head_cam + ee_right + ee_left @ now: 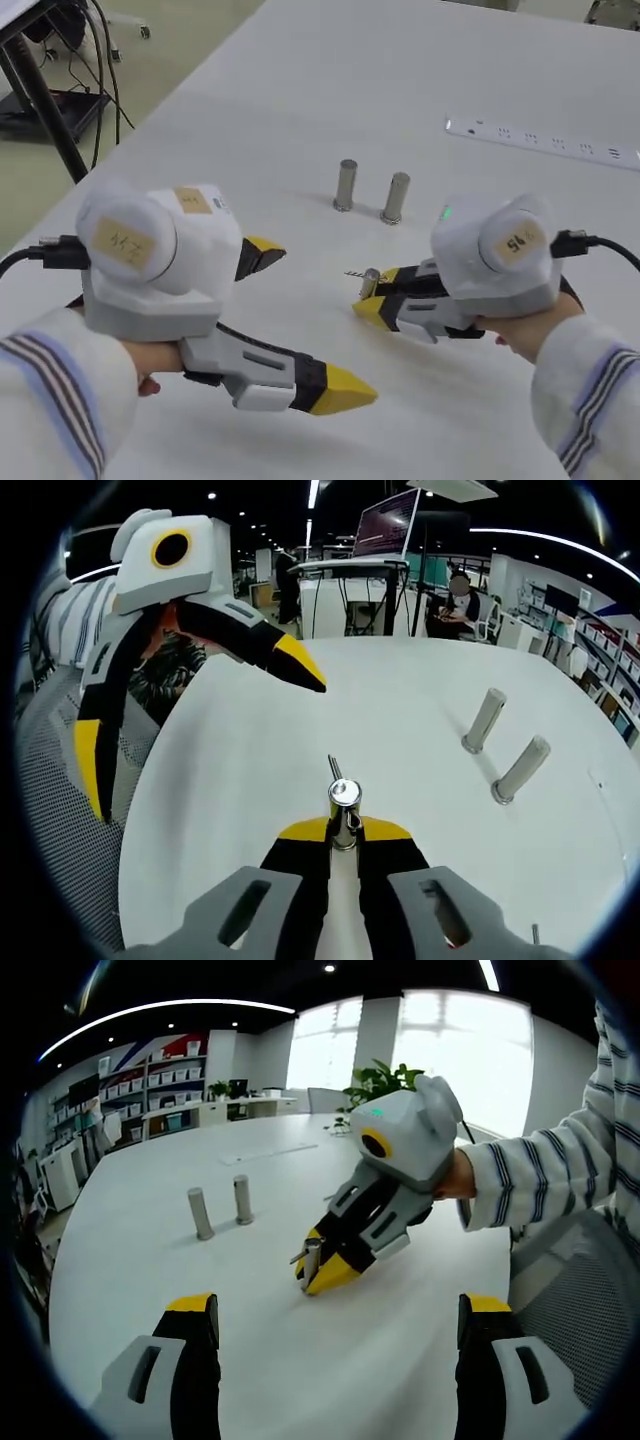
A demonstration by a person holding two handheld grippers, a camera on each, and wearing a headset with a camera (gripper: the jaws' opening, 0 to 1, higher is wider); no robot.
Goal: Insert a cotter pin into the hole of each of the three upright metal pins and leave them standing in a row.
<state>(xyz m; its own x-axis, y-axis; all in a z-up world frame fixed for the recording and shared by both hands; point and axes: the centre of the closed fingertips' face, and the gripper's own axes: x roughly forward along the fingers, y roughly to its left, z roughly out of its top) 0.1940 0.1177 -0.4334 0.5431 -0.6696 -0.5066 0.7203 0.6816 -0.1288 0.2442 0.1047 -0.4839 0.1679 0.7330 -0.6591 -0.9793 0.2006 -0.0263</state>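
Metal pin (345,806) number three sits clamped between the closed jaws of the right gripper (345,830), its shaft running up past the yellow tips. A thin wire end, seemingly the cotter pin (333,768), pokes out of it on the side away from the gripper. In the left gripper view the pin's foot is low over the table (150,1290); whether it touches, I cannot tell. The two other pins (345,185) stand upright side by side, ahead of the right gripper's tips and well apart from them. None of the views shows whether those two already carry cotter pins.

The left gripper (301,322) holds nothing. Its jaws are spread wide and aimed towards the right gripper's tips.

Several things could go wrong from here. The held pin looks slightly tilted in the jaws, so opening them before its foot is flat on the table could tip it over. The cotter pin looks loosely seated, and a jolt on setting down, or a brush from a left jaw tip, could slide it out. Carrying the pin towards the row too fast risks knocking over the two standing ones.
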